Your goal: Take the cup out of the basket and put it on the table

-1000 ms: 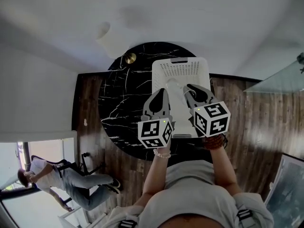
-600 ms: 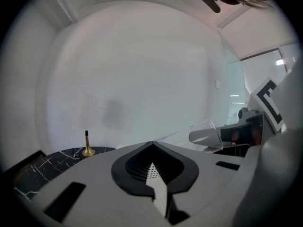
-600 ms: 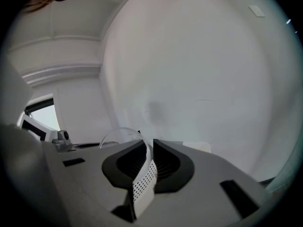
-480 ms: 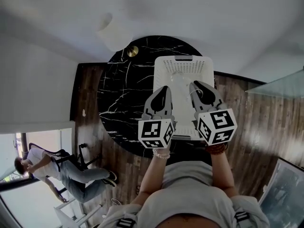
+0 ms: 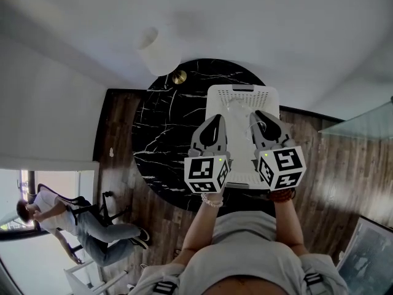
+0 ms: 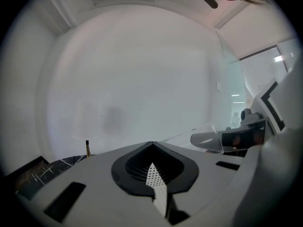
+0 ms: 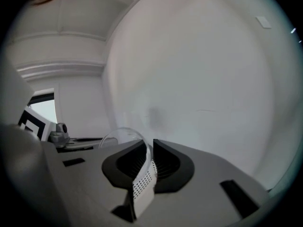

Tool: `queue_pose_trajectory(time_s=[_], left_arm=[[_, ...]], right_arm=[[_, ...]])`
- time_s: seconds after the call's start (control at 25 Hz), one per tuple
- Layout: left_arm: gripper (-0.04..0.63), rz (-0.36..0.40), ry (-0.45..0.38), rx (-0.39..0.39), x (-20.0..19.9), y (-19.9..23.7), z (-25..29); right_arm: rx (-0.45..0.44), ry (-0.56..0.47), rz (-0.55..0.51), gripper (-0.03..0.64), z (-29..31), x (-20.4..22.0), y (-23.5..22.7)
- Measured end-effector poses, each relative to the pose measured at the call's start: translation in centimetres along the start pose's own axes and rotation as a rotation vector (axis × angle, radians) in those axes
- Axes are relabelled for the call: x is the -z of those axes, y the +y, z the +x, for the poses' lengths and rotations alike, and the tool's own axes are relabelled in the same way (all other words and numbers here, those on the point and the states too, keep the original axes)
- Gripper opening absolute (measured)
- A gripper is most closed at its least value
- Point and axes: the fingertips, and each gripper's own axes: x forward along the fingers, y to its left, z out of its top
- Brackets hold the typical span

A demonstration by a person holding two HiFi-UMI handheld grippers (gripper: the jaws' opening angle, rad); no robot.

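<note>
The right gripper [image 7: 147,148] is clamped on the clear cup [image 7: 124,137] wall; only the right gripper view shows this grip. The left gripper [image 6: 151,145] has its jaws together and empty. The head view places both over the white basket [image 5: 242,94] on the table [image 5: 163,134].

overall light: bright, even daylight in all views; we see only soft, weak shadows.
brightest spot: overexposed patch [image 5: 21,260] low left in the head view, detail washed out.
glare: pale sheen on the wood floor [image 5: 350,165]; the black table [image 5: 163,134] keeps crisp white veins.
distortion: heavy fisheye everywhere; walls bow, black vignette at the corners of both gripper views.
focus: head view sharp mid-frame, softer at the rim; in the gripper views the near parts look soft to us.
contrast: the clear cup [image 7: 124,138] barely reads against the white wall; we catch only its rim line.
</note>
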Motion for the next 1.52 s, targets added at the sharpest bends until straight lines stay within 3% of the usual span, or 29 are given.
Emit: queue_pose_trajectory(time_s=[0.28, 1.52], left_arm=[[0.006, 0.023, -0.043, -0.004, -1.9, -0.3, -0.9], [0.005, 0.032, -0.067, 0.022, -2.6, 0.1, -2.3]], right_arm=[[-0.002, -0.018, -0.019, 0.048, -0.1, -0.6, 0.7], [0.019, -0.018, -0.066, 0.046, -1.4, -1.0, 2.2]])
